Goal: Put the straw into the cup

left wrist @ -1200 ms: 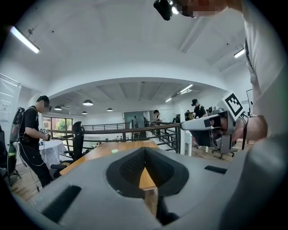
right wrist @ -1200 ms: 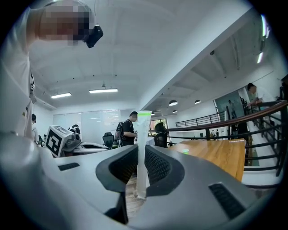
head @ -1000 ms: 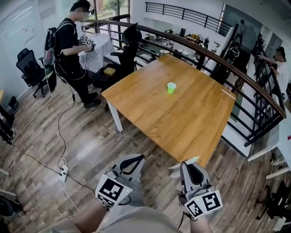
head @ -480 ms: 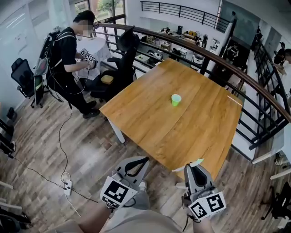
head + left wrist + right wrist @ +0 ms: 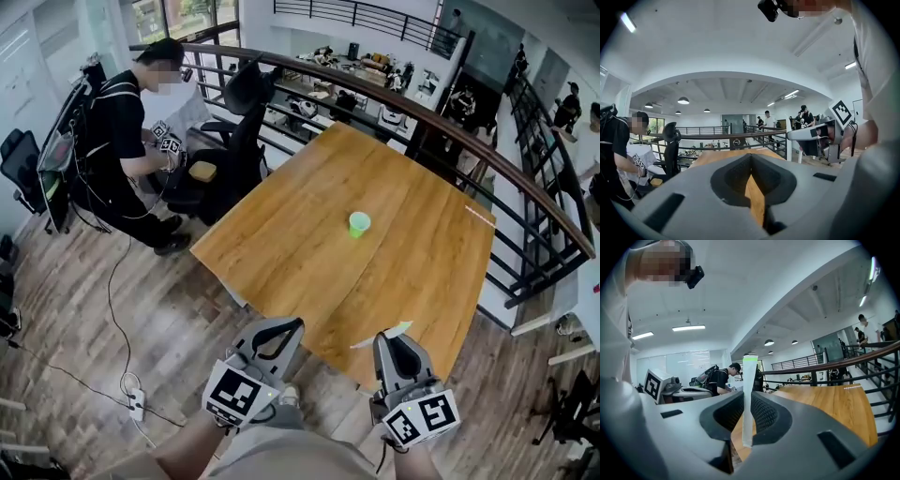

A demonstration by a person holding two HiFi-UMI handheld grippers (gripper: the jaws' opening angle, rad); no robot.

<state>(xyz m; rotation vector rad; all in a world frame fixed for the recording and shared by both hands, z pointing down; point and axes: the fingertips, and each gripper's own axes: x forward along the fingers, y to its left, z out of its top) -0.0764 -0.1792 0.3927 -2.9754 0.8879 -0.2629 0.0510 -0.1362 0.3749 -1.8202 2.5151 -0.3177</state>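
A small green cup [image 5: 359,223] stands upright near the middle of the wooden table [image 5: 281,253]. My right gripper [image 5: 392,339] hovers over the table's near edge, shut on a white straw [image 5: 380,336] with a green band at one end. In the right gripper view the straw [image 5: 748,401] stands upright, pinched between the jaws of the right gripper [image 5: 747,404]. My left gripper [image 5: 277,330] is beside it to the left, just short of the table edge. Its jaws meet at the tips with nothing held, as the left gripper view shows [image 5: 750,157]. The cup is far ahead of both.
A person [image 5: 122,131] with marker-cube grippers stands at the far left beside a black office chair [image 5: 239,122]. A dark railing [image 5: 487,150] curves behind the table. A cable and power strip [image 5: 136,401] lie on the wooden floor at the left.
Both grippers have travelled forward with me toward the table; its near edge now lies under them and the cup looks closer. The straw stays held.
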